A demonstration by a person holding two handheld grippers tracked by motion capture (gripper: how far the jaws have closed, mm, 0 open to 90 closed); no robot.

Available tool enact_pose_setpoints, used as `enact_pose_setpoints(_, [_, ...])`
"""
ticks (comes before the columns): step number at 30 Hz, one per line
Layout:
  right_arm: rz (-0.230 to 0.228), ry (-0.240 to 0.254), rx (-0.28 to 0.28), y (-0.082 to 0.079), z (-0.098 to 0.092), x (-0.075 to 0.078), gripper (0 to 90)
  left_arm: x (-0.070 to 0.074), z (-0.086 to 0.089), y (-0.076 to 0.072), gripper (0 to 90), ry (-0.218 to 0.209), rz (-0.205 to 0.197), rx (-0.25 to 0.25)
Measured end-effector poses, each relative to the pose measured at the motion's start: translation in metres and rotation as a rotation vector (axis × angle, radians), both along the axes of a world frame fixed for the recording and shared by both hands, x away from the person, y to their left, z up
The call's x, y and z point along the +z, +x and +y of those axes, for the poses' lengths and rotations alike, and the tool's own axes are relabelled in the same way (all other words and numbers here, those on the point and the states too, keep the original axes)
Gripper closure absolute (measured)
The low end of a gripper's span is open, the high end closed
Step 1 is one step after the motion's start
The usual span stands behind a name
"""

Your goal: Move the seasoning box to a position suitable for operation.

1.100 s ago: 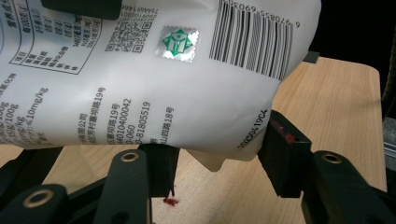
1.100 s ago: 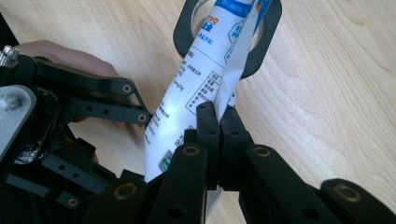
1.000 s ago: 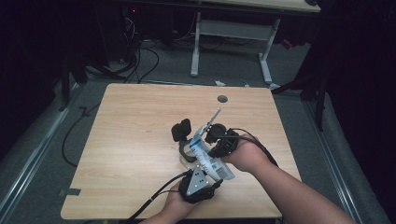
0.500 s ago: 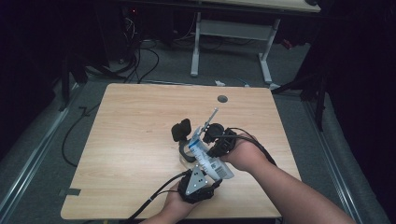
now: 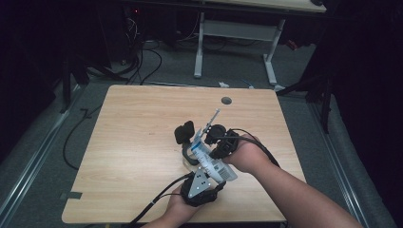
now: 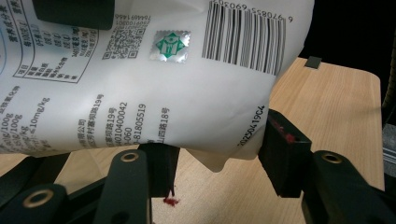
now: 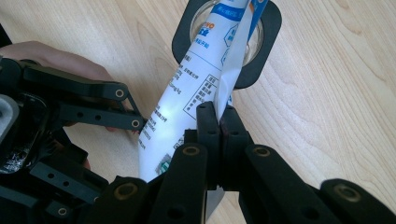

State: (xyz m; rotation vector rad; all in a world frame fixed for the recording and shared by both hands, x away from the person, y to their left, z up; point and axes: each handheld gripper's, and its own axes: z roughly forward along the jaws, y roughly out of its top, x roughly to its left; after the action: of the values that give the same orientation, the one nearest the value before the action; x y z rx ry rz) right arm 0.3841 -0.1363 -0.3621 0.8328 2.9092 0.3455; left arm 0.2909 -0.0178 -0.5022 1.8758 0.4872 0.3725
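Right gripper (image 7: 219,122) jaws pinch the white pouch (image 5: 209,159); left gripper (image 6: 217,163) jaws spread.

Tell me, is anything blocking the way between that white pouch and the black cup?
Nothing visible does. The white pouch, pinched by the right tool, has its far end right at the black cup, over its open mouth.
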Motion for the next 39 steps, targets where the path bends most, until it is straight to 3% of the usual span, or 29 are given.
enact_pose_setpoints(39, [-0.009,-0.007,0.003,0.0049,0.0057,0.0003,89.6,0.0026,0.0016,0.001,51.9,-0.008,-0.015,0.013])
